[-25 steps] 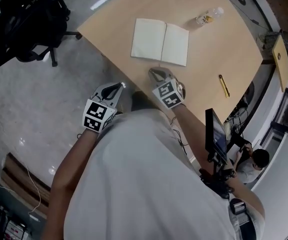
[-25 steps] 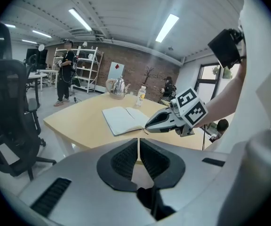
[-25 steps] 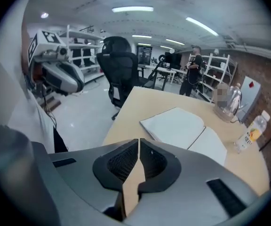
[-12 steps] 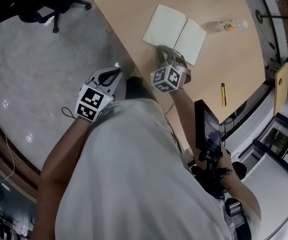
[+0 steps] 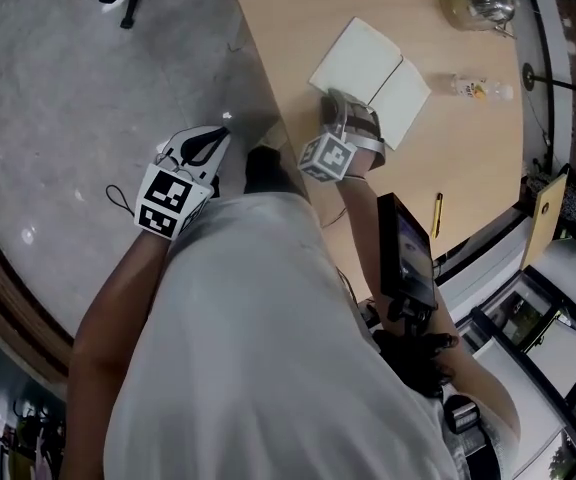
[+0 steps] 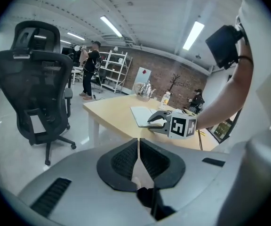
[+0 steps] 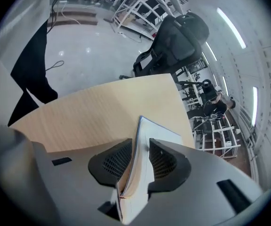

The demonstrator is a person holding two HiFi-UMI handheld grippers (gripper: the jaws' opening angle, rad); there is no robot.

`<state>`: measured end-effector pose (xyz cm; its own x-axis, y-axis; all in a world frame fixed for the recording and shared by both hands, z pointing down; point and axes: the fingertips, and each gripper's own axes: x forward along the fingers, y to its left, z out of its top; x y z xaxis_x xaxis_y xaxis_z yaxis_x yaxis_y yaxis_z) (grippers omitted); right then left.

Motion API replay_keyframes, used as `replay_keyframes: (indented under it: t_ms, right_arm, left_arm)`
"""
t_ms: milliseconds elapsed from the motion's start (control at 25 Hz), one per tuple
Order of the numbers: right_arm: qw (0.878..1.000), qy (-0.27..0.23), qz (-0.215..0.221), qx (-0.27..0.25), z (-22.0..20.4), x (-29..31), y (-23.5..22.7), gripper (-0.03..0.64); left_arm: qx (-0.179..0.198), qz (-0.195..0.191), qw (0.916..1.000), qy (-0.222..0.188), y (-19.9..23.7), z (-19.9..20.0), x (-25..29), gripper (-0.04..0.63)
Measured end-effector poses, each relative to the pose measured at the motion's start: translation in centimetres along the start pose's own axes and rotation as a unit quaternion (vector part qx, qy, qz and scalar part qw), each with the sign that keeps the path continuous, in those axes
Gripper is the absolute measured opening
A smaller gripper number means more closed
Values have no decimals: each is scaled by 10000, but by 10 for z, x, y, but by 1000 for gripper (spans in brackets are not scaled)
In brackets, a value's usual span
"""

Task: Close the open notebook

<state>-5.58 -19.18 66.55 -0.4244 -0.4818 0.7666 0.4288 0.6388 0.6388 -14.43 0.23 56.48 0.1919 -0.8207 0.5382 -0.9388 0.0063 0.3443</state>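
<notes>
The open notebook (image 5: 373,68) lies flat on the wooden table (image 5: 298,18), its white pages up. My right gripper (image 5: 340,108) is at the notebook's near edge. In the right gripper view its jaws have just been opening and now stand open, one on each side of the notebook's (image 7: 156,133) edge, with a stack of pages between them. My left gripper (image 5: 208,143) hangs off the table's left side over the floor, shut and empty. In the left gripper view the shut jaws (image 6: 138,147) point toward the table, where the right gripper (image 6: 156,120) sits at the notebook (image 6: 140,114).
A plastic bottle (image 5: 473,88) lies beyond the notebook and a glass teapot (image 5: 478,3) stands at the table's far end. A yellow pen (image 5: 436,213) lies near the right edge. A black office chair (image 6: 36,93) stands on the floor to the left.
My right gripper has moved forward onto the notebook's near edge and rolled over, and its jaws have parted around the pages. The left gripper has drifted a little, still off the table.
</notes>
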Motion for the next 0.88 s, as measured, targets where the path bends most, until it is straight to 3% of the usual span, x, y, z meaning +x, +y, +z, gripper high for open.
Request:
replay_keyframes:
  t_ms: [200, 480, 640, 880]
  right_arm:
    - [9992, 152, -289, -226, 1, 3, -6, 92]
    - [9990, 158, -400, -135, 10, 10, -8, 51]
    - [9992, 85, -317, 220, 9, 8, -9, 42]
    - [9930, -121, -252, 1150, 6, -1, -15, 37]
  left_arm:
    - [-100, 60, 9999, -34, 3, -3, -4, 20]
    - [-107, 169, 9997, -149, 14, 6, -9, 20]
    - [-80, 150, 9998, -113, 14, 4, -10, 20]
    - [17, 69, 9999, -111, 12, 3, -8, 20]
